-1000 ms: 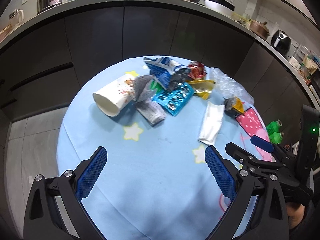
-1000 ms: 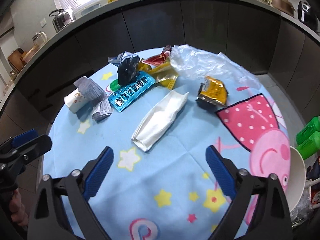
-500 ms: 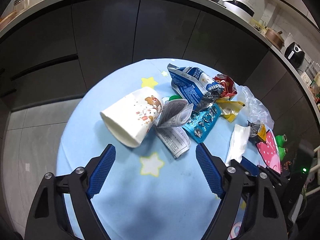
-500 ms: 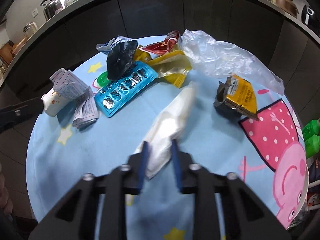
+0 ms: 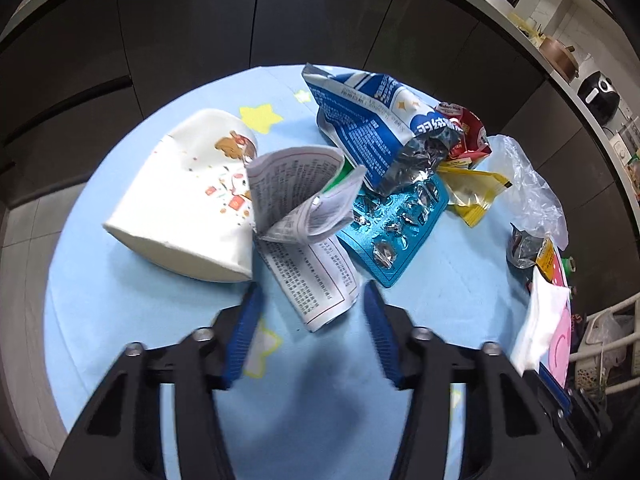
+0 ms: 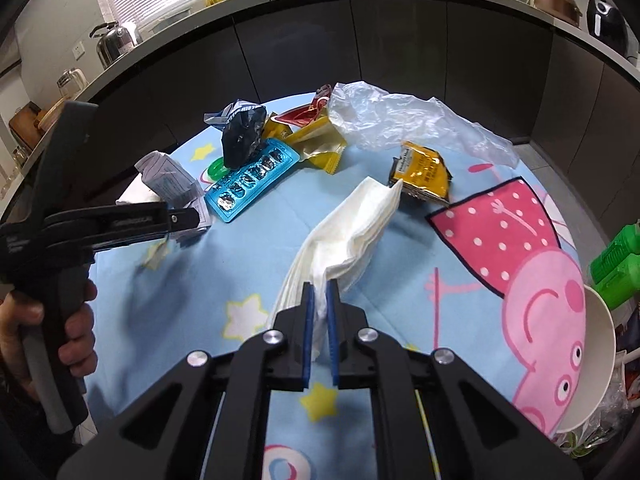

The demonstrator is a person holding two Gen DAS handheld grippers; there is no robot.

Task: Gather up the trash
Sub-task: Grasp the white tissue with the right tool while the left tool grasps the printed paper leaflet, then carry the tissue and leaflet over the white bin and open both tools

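Trash lies on a round table with a blue cartoon cloth (image 5: 132, 320). My left gripper (image 5: 310, 300) hovers low over a folded printed leaflet (image 5: 308, 276). Its jaws are closing with the leaflet's near end between them, and a gap still shows on each side. A white paper cup (image 5: 188, 200) lies on its side just left of the leaflet. A teal blister pack (image 5: 396, 232) and a blue foil bag (image 5: 368, 128) lie to the right. My right gripper (image 6: 319, 286) is shut on a white napkin (image 6: 352, 232), which hangs lifted off the cloth.
A yellow wrapper (image 6: 320, 140), a clear plastic bag (image 6: 400, 120) and an orange sachet (image 6: 424, 172) lie at the far side. Green bottles (image 6: 616, 256) and a white bowl (image 6: 596, 360) sit at the right edge. Dark cabinets ring the table. A hand (image 6: 76, 340) holds the left gripper.
My left gripper has come down and forward to the leaflet while its jaws narrowed. My right gripper has shut on the napkin and raised it from the cloth.
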